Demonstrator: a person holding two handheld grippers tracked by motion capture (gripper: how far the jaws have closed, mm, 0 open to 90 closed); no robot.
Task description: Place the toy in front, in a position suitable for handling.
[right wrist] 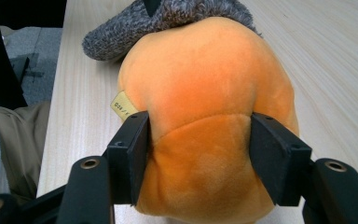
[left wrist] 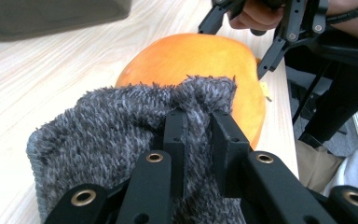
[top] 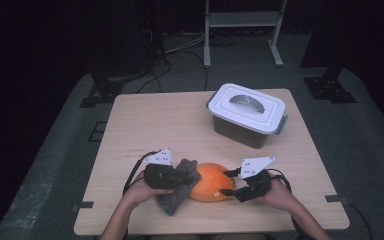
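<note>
Left gripper view looks along two black jaws pressed nearly together on a bunched fold of grey fuzzy cloth (left wrist: 121, 135), which they pinch tightly. Just beyond those jaws the cloth lies against the near flank of an orange plush toy (left wrist: 200, 60), rounded like a pumpkin, and drapes down to the counter (left wrist: 51, 79) on one side. Past the toy, the right gripper (left wrist: 256, 44) comes in from the far side with its jaws set against the plush.

Right gripper view shows the other pair of jaws spread to the width of the toy's end and pressing into the orange plush toy (right wrist: 205, 107) from both sides, so that the fabric dents at each pad. A small yellow label (right wrist: 123, 106) sticks out of the seam just beside one jaw. Beyond the toy the grey cloth (right wrist: 168, 18) lies over its far end.

From the high view, the left gripper (top: 167, 175) and the right gripper (top: 245, 182) face each other across the toy near the front edge of the counter. Well beyond both sets of jaws, toward the far right of the counter, stands a dark storage box (top: 247, 112) with a white lid and grey handle.
</note>
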